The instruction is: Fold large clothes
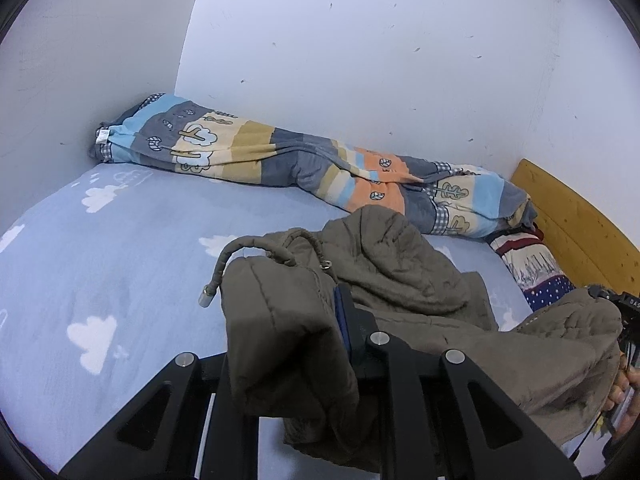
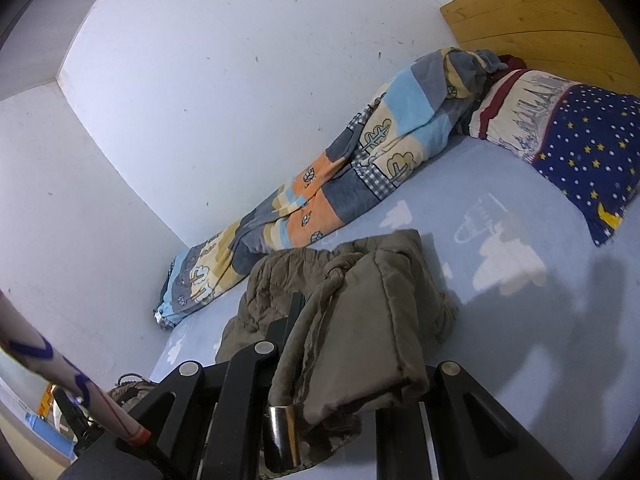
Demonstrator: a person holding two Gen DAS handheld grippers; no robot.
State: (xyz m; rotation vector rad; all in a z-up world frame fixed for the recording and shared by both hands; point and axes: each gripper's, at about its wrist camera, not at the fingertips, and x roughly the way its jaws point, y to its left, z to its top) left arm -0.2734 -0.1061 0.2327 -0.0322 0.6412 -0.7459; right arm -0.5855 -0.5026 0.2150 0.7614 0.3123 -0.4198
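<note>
Black linkage bars of the left gripper (image 1: 320, 304) fill the bottom of the left wrist view, and its jaws are pressed together on a thick fold of an olive-brown padded jacket (image 1: 400, 276), which drapes over the near side of the fingers. A drawstring cord (image 1: 224, 264) with a metal tip curls out from the pinched fold to the left. To the left and beyond lies the light blue bed sheet (image 1: 120, 248) printed with white clouds; the rest of the jacket trails rightward across it, hood bunched up, toward the right edge where part of a person's hand (image 1: 624, 392) shows. Along the white wall (image 1: 360, 60) behind runs a rolled patchwork quilt (image 1: 300, 156), with a starry pillow (image 1: 536, 268) and a wooden headboard (image 1: 580, 216) at its right end. In the right wrist view, a white sleeve (image 2: 36, 352) with purple lines crosses the lower left corner. Right of it, the right gripper (image 2: 320, 320) is clamped on another fold of the same jacket, a metal cord end (image 2: 282, 436) hanging just before the camera. Further right the sheet lies bare, crossed by dark shadows.
</note>
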